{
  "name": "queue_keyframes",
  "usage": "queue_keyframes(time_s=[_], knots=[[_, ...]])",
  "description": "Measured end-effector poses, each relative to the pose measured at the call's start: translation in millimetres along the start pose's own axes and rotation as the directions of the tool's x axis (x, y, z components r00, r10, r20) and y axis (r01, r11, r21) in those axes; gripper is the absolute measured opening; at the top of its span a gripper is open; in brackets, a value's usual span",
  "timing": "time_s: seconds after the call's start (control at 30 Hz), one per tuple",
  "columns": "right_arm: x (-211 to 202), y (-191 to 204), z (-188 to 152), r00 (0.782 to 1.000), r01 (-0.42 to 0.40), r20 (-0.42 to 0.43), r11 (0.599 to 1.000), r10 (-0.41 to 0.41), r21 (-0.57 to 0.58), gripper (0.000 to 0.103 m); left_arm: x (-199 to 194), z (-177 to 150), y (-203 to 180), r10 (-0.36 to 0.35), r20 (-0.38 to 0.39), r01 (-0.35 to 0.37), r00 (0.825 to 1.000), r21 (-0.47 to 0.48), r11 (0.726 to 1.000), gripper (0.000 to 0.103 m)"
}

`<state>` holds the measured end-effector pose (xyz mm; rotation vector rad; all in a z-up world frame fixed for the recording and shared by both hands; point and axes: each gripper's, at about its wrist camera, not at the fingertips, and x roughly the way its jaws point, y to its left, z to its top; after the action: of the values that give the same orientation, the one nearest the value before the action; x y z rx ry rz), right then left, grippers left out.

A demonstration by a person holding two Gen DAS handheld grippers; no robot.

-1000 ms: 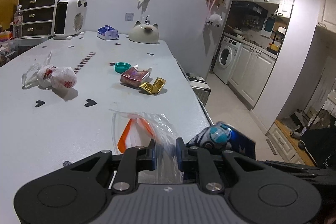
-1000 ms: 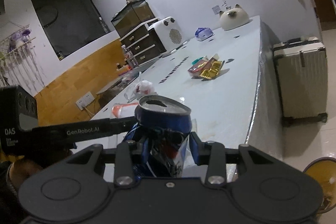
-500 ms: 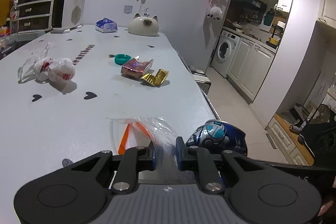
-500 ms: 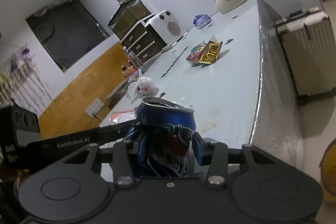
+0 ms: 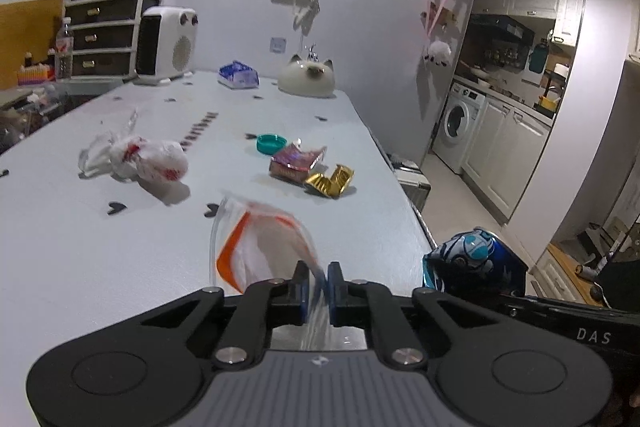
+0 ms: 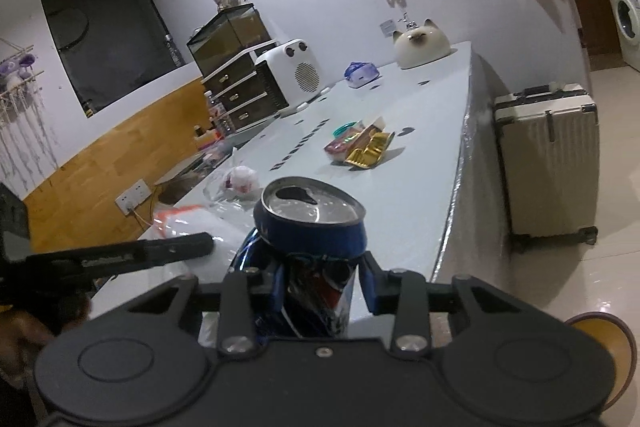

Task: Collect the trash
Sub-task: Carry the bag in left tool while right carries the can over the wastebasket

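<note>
My left gripper (image 5: 318, 279) is shut on the edge of a clear plastic bag with orange trim (image 5: 256, 243), held over the near end of the white table (image 5: 120, 247). My right gripper (image 6: 320, 281) is shut on a crushed blue soda can (image 6: 314, 231), held upright just off the table's near right corner; the can also shows in the left wrist view (image 5: 472, 263). Further up the table lie a crumpled white-and-red plastic bag (image 5: 140, 159), a teal lid (image 5: 271, 143), a pink wrapper (image 5: 294, 163) and a gold wrapper (image 5: 330, 181).
A white heater (image 5: 166, 45), a blue tissue pack (image 5: 239, 75) and a cat-shaped ornament (image 5: 306, 81) stand at the table's far end. A suitcase (image 6: 548, 163) stands on the floor right of the table. Drawers and a glass tank (image 5: 116, 23) are at back left.
The left gripper has lifted and pulled the bag forward, so it stretches up off the table. The right gripper with the can has tilted more upright and shifted slightly right.
</note>
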<state>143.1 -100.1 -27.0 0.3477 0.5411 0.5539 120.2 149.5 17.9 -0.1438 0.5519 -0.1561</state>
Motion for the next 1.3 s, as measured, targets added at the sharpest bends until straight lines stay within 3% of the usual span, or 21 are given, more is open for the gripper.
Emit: queue_keyframes(time_s=[0.53, 0.9, 1.3], knots=[[-29, -1, 16, 0.996, 0.068, 0.06, 0.998, -0.067, -0.015, 0.036, -26, 12, -32, 0.018, 0.082, -0.024, 0.996, 0.068, 0.997, 0.007], [-96, -56, 28, 0.97, 0.191, 0.151, 0.981, -0.193, 0.027, 0.036, -7, 13, -113, -0.086, 0.091, 0.074, 0.992, 0.131, 0.989, 0.007], [-169, -148, 13, 0.919, 0.328, 0.183, 0.934, -0.35, 0.138, 0.035, 40, -10, -226, -0.197, 0.016, 0.189, 0.98, 0.213, 0.959, 0.007]])
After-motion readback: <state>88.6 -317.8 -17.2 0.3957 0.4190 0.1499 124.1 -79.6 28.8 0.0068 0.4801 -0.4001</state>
